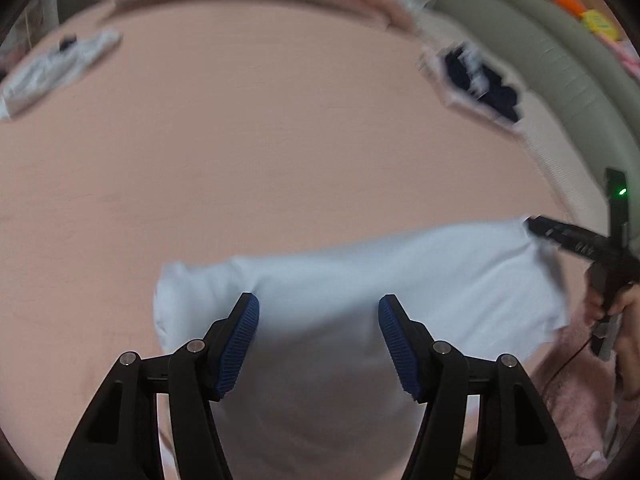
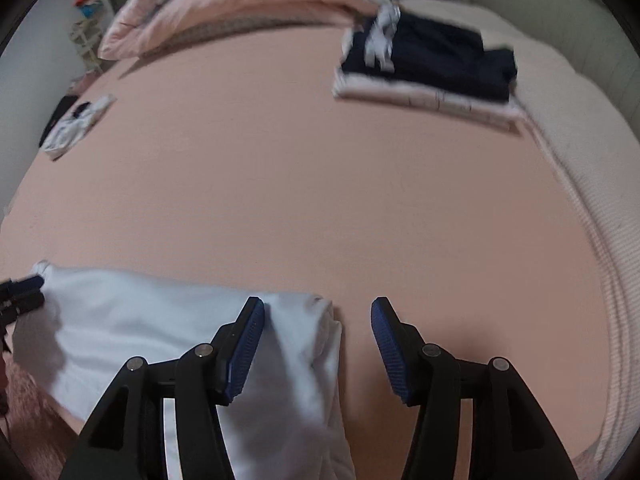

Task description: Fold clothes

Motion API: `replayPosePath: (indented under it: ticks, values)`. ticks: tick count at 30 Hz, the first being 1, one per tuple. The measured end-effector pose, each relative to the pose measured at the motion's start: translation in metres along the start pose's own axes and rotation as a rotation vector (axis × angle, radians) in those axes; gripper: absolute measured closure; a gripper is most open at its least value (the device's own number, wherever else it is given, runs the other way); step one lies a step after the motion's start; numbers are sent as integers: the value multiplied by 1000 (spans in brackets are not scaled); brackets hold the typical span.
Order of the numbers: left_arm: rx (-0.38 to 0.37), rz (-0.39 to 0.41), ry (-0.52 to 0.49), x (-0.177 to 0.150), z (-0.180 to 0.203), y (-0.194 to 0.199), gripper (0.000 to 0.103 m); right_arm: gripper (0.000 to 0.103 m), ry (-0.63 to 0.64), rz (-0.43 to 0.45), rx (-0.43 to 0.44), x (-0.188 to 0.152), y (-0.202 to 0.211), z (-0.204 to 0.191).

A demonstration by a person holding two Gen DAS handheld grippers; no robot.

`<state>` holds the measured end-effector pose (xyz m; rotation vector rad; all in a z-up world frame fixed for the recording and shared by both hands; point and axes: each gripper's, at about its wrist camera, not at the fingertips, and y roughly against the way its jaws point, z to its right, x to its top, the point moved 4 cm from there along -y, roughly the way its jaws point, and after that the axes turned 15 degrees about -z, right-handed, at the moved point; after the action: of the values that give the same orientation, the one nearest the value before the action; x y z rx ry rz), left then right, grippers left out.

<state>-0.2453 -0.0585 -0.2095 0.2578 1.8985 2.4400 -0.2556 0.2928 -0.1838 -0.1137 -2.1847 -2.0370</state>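
A white garment [image 1: 360, 280] lies flattened on the pink bed sheet [image 1: 260, 152], near the front edge. My left gripper [image 1: 319, 310] hangs open just above the garment's left part, with the cloth spread under both blue pads. In the right wrist view the garment [image 2: 140, 320] fills the lower left, and its folded right edge sits between the fingers of my right gripper [image 2: 318, 308], which is open, the pads not pressing on the cloth. Each gripper shows in the other's view: the right gripper [image 1: 560, 236] at the garment's right corner, the left gripper [image 2: 24, 294] at its left corner.
A folded stack of dark navy clothes [image 2: 432, 64] rests on a pale folded piece at the back right. A small grey-white folded garment [image 2: 76, 124] lies at the far left. Pink bedding [image 2: 248, 4] is piled at the back. A cream blanket [image 2: 580, 168] borders the right side.
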Motion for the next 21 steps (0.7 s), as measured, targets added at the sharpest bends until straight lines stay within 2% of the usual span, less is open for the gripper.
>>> replayPosePath:
  ticks: [2,4,6,8,10,13,17,19,21]
  values:
    - [-5,23,38,4,-8,4,44,48,-28,-22,-7,6,-13,7]
    - [64,66,94,6,-16,17,44,48,-52,-5,-2,7,-11,13]
    - [133,101,131,1,-23,28,44,48,-91,56,-3,8,4,20]
    - [109,116,144,0,-23,32,44,48,-119,102,2,7,18,25]
    - [74,130,106,-3,-8,33,44,48,-110,102,56,3,26,21]
    - [128,164,86,-20,18,37,44,47,-51,88,74,-12,37,7]
    - [39,198,94,-58,33,46,44,45,12,87,99,-58,48,-11]
    - [8,172,91,-65,43,38,44,45,76,50,59,-77,40,-23]
    - [30,138,98,-74,46,30,44,45,130,25,-21,-94,31,-32]
